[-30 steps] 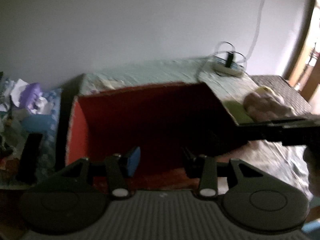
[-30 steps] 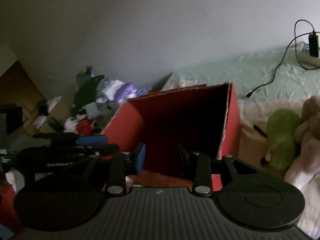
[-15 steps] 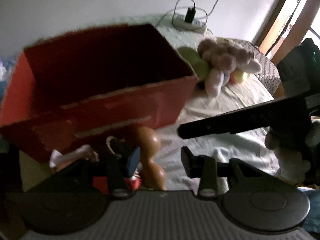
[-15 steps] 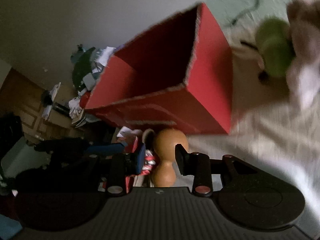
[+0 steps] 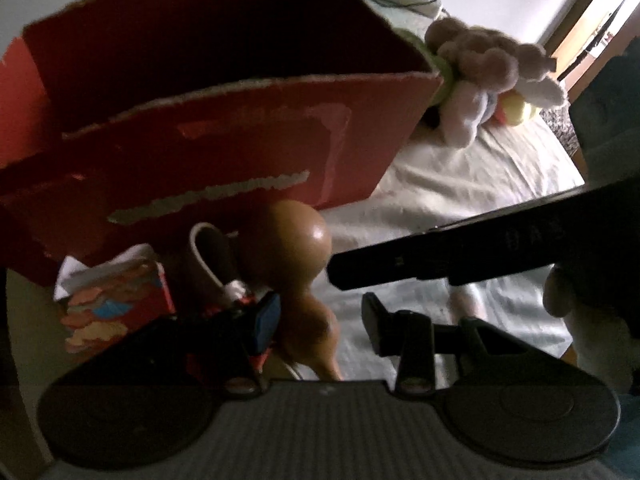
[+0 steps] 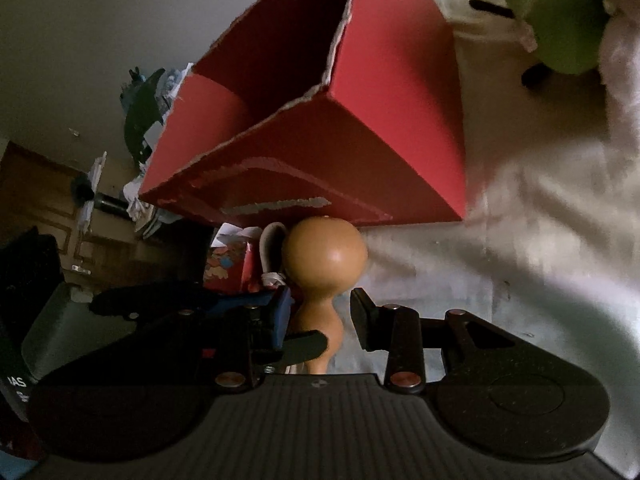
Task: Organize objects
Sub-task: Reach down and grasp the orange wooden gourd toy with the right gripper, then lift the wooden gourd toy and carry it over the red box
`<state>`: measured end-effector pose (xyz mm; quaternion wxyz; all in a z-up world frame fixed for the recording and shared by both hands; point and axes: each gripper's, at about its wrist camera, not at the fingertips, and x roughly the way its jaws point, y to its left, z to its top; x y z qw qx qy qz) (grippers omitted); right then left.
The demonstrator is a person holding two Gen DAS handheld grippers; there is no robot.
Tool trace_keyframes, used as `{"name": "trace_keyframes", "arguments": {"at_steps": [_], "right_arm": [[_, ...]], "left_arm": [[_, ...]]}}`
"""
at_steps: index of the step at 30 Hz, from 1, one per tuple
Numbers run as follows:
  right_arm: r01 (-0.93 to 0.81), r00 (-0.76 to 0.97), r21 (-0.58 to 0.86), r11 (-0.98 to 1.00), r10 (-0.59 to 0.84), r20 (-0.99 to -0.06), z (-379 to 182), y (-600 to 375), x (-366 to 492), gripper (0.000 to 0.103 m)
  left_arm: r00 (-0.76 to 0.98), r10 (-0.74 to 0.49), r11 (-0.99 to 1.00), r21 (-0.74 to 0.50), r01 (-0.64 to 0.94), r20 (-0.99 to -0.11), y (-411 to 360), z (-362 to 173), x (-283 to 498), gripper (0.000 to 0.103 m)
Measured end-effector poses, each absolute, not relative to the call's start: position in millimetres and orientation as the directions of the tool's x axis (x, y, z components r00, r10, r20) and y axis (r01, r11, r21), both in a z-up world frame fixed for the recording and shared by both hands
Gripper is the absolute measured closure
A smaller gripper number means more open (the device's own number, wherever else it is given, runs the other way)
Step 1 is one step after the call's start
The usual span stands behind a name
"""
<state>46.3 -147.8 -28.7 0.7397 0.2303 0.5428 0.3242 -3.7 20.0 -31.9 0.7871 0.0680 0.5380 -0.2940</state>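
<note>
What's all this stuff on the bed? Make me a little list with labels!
surface: bed sheet, pale and wrinkled
box: red cardboard box, open at the top, inside too dark to see
in front of box: brown gourd-shaped object
next to gourd: colourful small carton
beside box: plush toys, one part green
right gripper: open, fingers either side of the gourd's narrow neck
left gripper: open, gourd near its blue-padded finger

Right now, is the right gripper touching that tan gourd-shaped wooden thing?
Cannot tell. In the right wrist view the right gripper straddles the tan gourd-shaped wooden thing; a gap shows beside the black finger, but the blue-padded side overlaps it.
</note>
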Motion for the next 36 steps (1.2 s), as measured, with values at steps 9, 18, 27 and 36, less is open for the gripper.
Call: {"name": "trace_keyframes", "arguments": {"at_steps": [9, 18, 27, 36], "right_arm": [[-0.212, 0.151, 0.684, 0.698, 0.715, -0.683, -44.0, -136.5, 59.1, 0.058], [-0.193, 0.119, 0.707, 0.681, 0.731, -0.672, -51.3, -139.8, 63.1, 0.066], [-0.228, 0.131, 0.721, 0.654, 0.754, -0.643, -25.4, -161.0, 46.6, 0.074], [-0.328, 0.191, 0.704, 0.63, 0.774, -0.604, 22.9, -179.9, 26.1, 0.074]], "left_arm": [[0.208, -0.381, 0.804, -0.213, 0.555, -0.901, 11.8, -47.5, 2.9, 0.062], [0.189, -0.387, 0.785, -0.215, 0.581, -0.903, 10.6, -48.5, 6.9, 0.064], [0.222, -0.427, 0.71, -0.174, 0.682, -0.876, 7.5, -11.7, -14.3, 0.066], [0.267, -0.515, 0.623, -0.142, 0.769, -0.815, 8.8, 39.5, -32.9, 0.067]]}}
